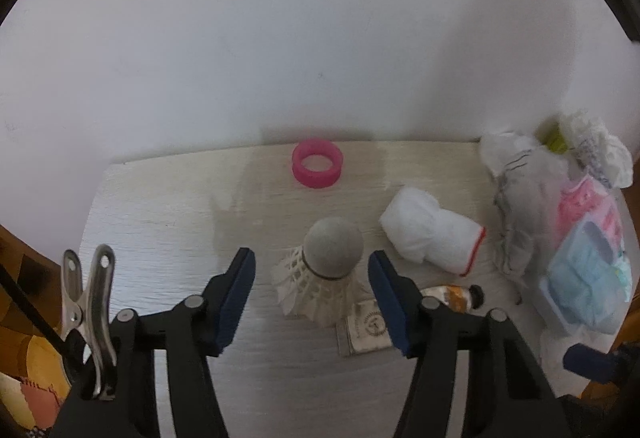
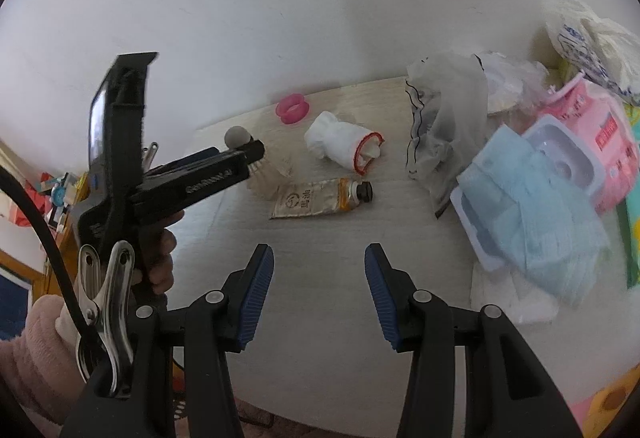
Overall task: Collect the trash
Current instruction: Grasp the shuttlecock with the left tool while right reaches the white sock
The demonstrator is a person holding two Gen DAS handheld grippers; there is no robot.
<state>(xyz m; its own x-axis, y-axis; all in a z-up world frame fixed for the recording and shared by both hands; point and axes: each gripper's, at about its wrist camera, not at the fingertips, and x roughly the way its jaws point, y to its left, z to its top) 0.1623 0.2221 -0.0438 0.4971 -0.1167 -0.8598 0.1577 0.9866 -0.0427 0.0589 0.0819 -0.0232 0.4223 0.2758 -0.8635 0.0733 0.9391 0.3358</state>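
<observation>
My left gripper (image 1: 312, 266) hangs over the pale wooden table (image 1: 160, 230) with its blue pads (image 1: 240, 290) standing apart on either side of the shuttlecock (image 1: 320, 274). The grey cork head points up toward my camera and the white feather skirt spreads on the table below it. The right pad sits just beside the cork and the left pad has a clear gap to the feathers, so neither one presses on it. Just near and right of the shuttlecock lies a squeezed paint tube (image 1: 452, 296) with a black cap, its flat end tucked under my right finger. Farther right is a crumpled white wrapper with a red rim (image 1: 432, 238), and a pink ring (image 1: 316, 164) sits at the far edge by the wall. A heap of plastic bags and packets (image 1: 576, 238) fills the right side. My right gripper (image 2: 320, 294) is held nearer, over bare table, with its pads (image 2: 256, 298) half spread and nothing between them. The paint tube lies well beyond its tips. From there I see my left hand (image 2: 160, 258) on its tool, in a fuzzy pink sleeve (image 2: 32, 350), reaching to the shuttlecock at the far left.
</observation>
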